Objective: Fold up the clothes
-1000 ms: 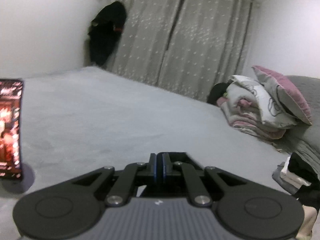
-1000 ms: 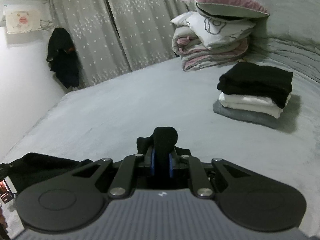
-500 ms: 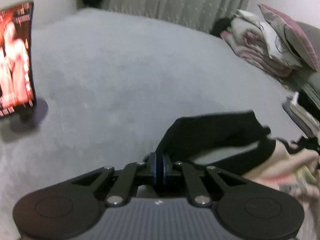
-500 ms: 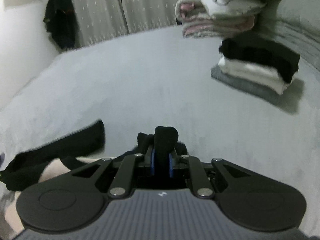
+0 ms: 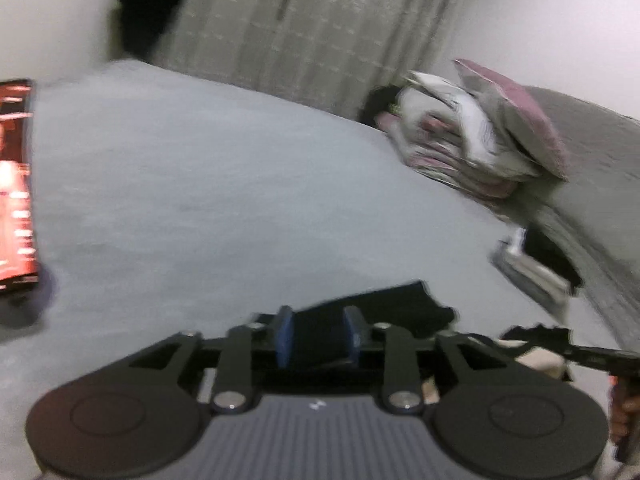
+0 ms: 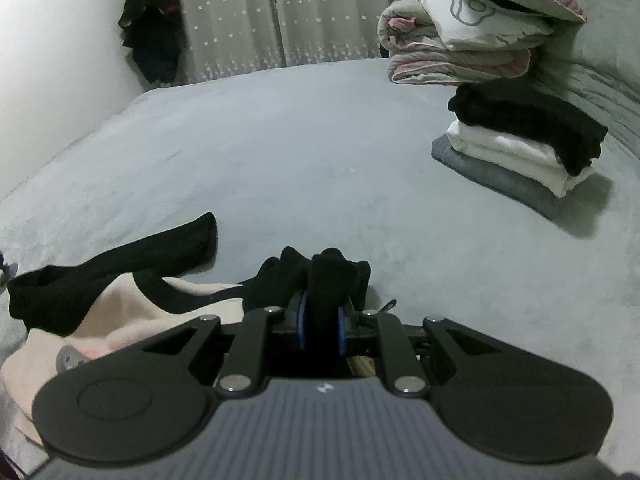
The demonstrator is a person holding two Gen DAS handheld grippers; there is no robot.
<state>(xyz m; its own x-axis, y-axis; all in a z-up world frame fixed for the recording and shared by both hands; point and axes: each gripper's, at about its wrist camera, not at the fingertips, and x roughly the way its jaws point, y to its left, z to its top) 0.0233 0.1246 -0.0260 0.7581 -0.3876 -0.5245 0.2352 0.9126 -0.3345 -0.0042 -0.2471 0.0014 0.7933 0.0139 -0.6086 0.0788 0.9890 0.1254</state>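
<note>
Bed carries everything: stack of folded clothes at right, black on white on grey; bedding roll with pillow behind it. Black garment lies sprawled at near edge over pale pink cloth. Right gripper low over bed, pointing forward, jaws clamped on bunched end of black garment. Left gripper also low, view blurred, jaws parted with black fabric between blue pads, not pinched. Lit phone screen stands far left.
</note>
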